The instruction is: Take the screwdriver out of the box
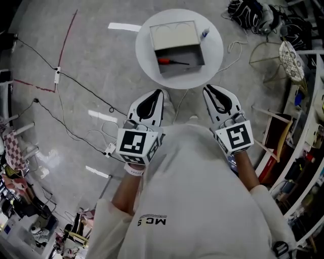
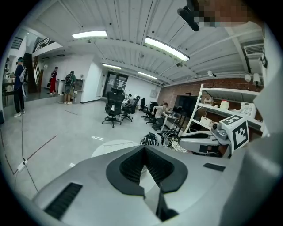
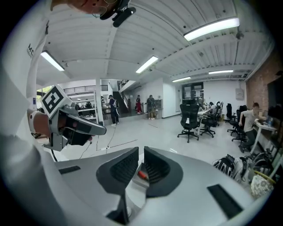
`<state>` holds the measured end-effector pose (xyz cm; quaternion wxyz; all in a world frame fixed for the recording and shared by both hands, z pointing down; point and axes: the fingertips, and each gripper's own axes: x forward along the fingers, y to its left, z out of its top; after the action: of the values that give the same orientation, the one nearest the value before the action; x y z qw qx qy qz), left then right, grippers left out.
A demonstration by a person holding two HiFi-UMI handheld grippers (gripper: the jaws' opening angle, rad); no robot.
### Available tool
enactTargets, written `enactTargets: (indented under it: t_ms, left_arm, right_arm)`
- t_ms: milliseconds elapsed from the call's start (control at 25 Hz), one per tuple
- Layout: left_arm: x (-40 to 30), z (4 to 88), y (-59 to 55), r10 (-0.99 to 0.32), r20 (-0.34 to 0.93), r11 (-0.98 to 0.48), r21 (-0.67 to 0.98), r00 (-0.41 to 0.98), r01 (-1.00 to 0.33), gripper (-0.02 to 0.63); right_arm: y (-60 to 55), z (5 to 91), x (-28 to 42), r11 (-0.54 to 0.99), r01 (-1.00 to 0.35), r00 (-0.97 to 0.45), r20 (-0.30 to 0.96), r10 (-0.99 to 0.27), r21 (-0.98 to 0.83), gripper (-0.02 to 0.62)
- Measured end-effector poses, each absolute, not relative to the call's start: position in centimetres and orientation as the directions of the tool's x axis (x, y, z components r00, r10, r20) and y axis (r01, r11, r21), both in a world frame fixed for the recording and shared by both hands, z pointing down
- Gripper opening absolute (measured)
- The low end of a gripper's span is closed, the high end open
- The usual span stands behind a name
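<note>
An open grey box [image 1: 201, 52] with its lid raised stands on a round white table [image 1: 146, 63]. Inside lies the screwdriver [image 1: 172, 61], red handle to the left, dark shaft to the right. In the right gripper view a bit of the red handle [image 3: 142, 175] shows between the jaws. Both grippers hang well short of the table, near the person's chest. My left gripper [image 1: 160, 92] [image 2: 144, 148] is shut and empty. My right gripper [image 1: 206, 89] [image 3: 141, 150] has its tips all but together, a thin slit between them, holding nothing.
A small blue-and-white object [image 1: 204, 34] stands on the table beside the box. Black cables [image 1: 76, 83] and white tape strips [image 1: 123, 27] cross the grey floor at left. A dark bag [image 1: 251, 12], a wire stand [image 1: 286, 55] and shelving [image 1: 304, 152] crowd the right side.
</note>
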<state>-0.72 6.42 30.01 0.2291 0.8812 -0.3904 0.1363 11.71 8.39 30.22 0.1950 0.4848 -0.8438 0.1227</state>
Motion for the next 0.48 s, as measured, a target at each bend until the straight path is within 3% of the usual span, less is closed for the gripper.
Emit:
enactTargets:
  t_ms: [480]
  left_arm:
    - [-2.1, 33.7, 1.1, -0.528, 0.478, -0.602, 0.373, 0.702, -0.706, 0.009]
  right_arm:
    - [0.9, 33.4, 8.6, 0.530, -0.848, -0.436, 0.562, -0.703, 0.006, 0.080]
